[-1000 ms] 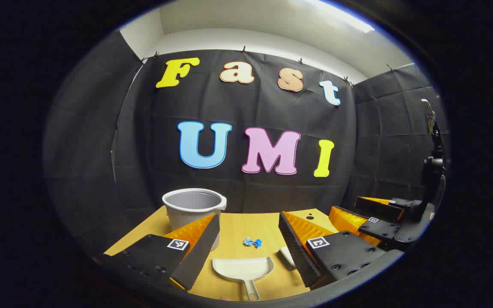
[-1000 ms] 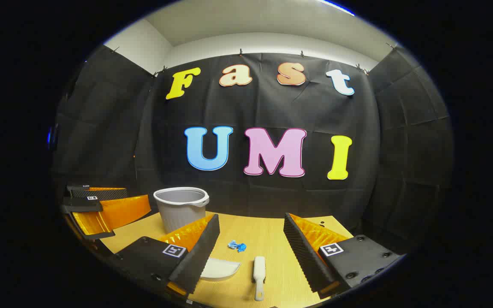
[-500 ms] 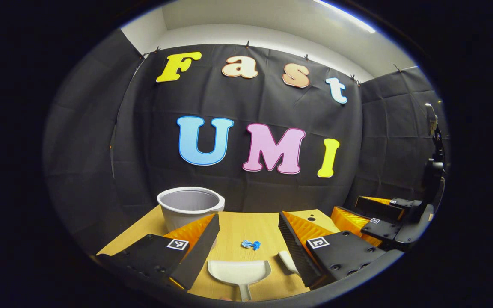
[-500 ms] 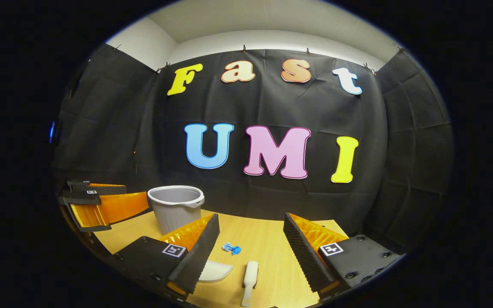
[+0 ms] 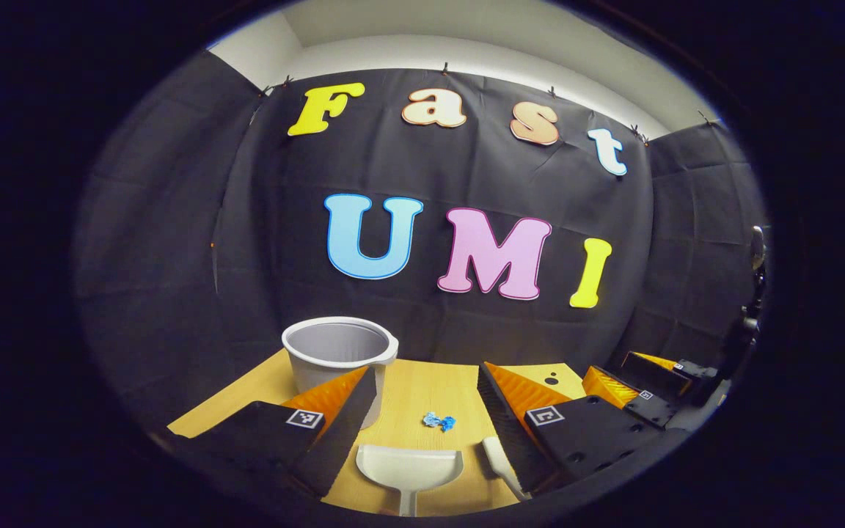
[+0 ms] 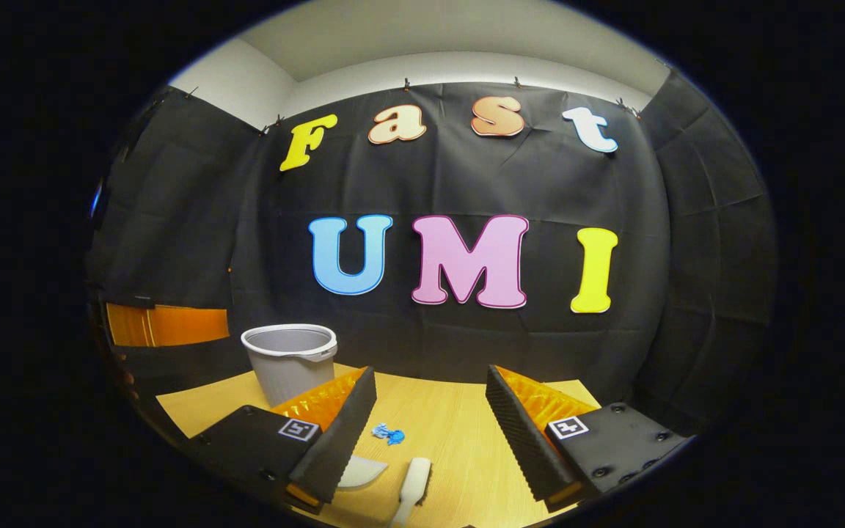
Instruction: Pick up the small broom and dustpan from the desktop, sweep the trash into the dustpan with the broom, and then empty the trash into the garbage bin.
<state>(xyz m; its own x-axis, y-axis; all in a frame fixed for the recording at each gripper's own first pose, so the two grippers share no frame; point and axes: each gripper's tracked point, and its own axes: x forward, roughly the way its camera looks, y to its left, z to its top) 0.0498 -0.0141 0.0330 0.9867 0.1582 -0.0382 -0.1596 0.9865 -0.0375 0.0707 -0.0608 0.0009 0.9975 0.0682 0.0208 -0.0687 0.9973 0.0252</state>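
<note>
A white dustpan (image 5: 409,469) lies on the wooden desktop (image 5: 408,389) between and below the fingers of my left gripper (image 5: 426,381), which is open and empty above it. The small white broom (image 5: 497,456) lies just right of the dustpan, partly behind my right-hand finger. A crumpled blue scrap of trash (image 5: 439,421) sits beyond them. In the right gripper view, the broom (image 6: 412,484) lies below my open, empty right gripper (image 6: 430,381), with the dustpan (image 6: 361,472) partly hidden behind the left finger and the trash (image 6: 389,434) ahead. The grey garbage bin (image 5: 338,359) stands at the back left.
The bin (image 6: 290,362) sits near the desktop's far left corner, against the black cloth wall. The right gripper (image 5: 657,396) shows at the right edge of the left gripper view; the left gripper (image 6: 166,326) shows at the left edge of the right gripper view.
Both grippers have come lower and nearer the desktop; the dustpan and broom have slid toward the bottom of their views. Both stay open. Nothing on the desk has moved.
</note>
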